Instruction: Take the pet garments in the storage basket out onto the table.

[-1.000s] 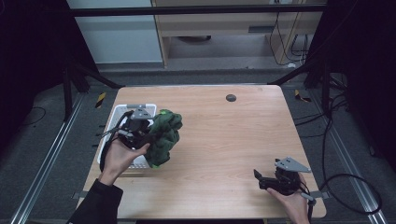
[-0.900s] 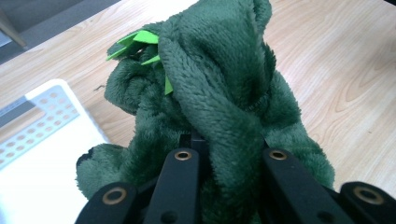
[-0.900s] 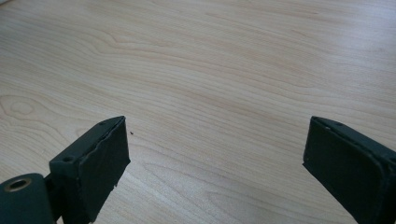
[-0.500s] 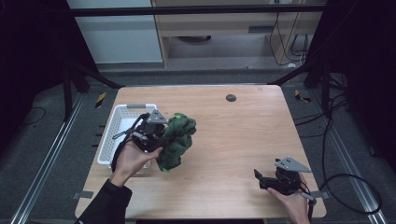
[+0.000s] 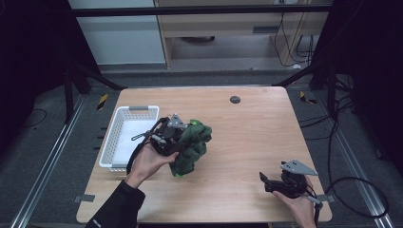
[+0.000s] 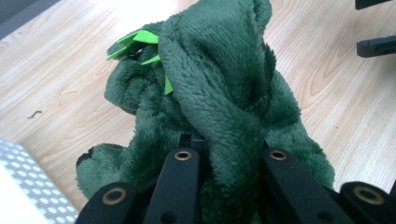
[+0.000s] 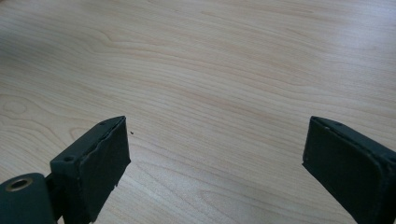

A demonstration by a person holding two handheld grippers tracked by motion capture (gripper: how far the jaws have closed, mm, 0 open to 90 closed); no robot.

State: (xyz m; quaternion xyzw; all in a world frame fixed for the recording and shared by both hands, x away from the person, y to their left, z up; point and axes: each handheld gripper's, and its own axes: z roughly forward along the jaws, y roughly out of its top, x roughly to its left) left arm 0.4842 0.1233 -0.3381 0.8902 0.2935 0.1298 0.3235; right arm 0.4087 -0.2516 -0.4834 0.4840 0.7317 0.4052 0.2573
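High view, from the left: a white basket [image 5: 124, 137] sits at the table's left edge, and just to its right the left gripper [image 5: 177, 138] holds a dark green plush toy [image 5: 192, 148] over the bare wooden table [image 5: 247, 137]. Whether the toy's bottom touches the wood cannot be told from above.

The left gripper view shows the hold closely. A thick fold of the plush toy [image 6: 219, 98] runs down between the two black jaws, which are closed on it and pinch the pile inward. The rest of the body bulges out to either side and ahead of the jaws, with bright green felt spikes [image 6: 135, 42] at its far upper left.

The toy looks soft, light and not at all fragile. It should sag and swing from a single pinch, so a deep bite on a thick fold, as here, seems the safer hold; the fuzzy pile is unlikely to slip.

Farther right, the right gripper [image 5: 267, 183] rests low near the table's front right corner, well apart from the toy. In the right gripper view its jaws stand wide open with nothing between them but wood grain.
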